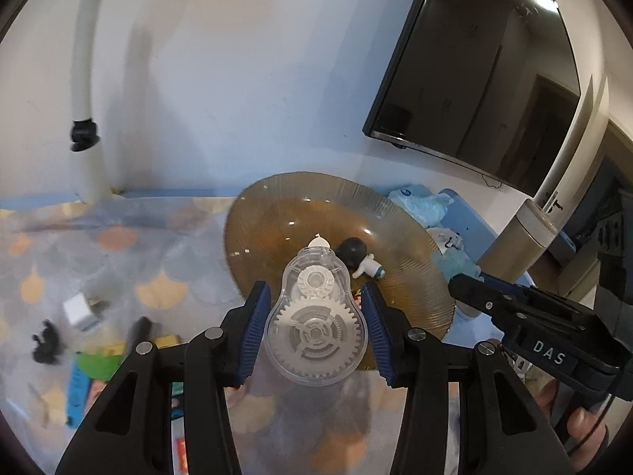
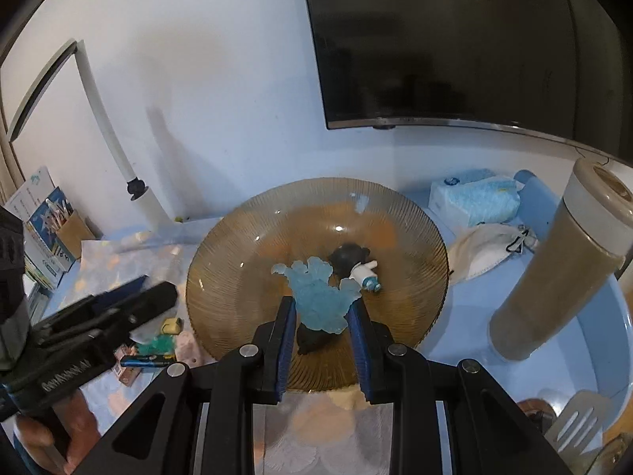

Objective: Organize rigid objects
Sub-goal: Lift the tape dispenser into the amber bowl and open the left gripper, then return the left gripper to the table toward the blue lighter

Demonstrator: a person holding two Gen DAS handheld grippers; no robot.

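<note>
My left gripper (image 1: 316, 316) is shut on a clear correction tape dispenser (image 1: 316, 328) with white gears, held above the near edge of a ribbed amber glass plate (image 1: 277, 206). My right gripper (image 2: 322, 316) is shut on a pale blue translucent wave-shaped figure (image 2: 318, 297), held over the same plate (image 2: 237, 245). A small black and white toy figure (image 2: 356, 263) lies in the plate; it also shows in the left wrist view (image 1: 360, 259). The right gripper's body (image 1: 526, 316) shows at right in the left wrist view, the left gripper's body (image 2: 99, 316) at left in the right wrist view.
Small items lie left of the plate: a white cube (image 1: 81, 308), a black figure (image 1: 47, 342), a green piece (image 1: 97, 362), a blue pen (image 2: 146, 361). A tall brown tumbler (image 2: 561, 269), tissue pack (image 2: 474, 200), face mask (image 2: 486, 249) and spatula (image 2: 573, 419) stand right. A TV (image 2: 455, 39) hangs above.
</note>
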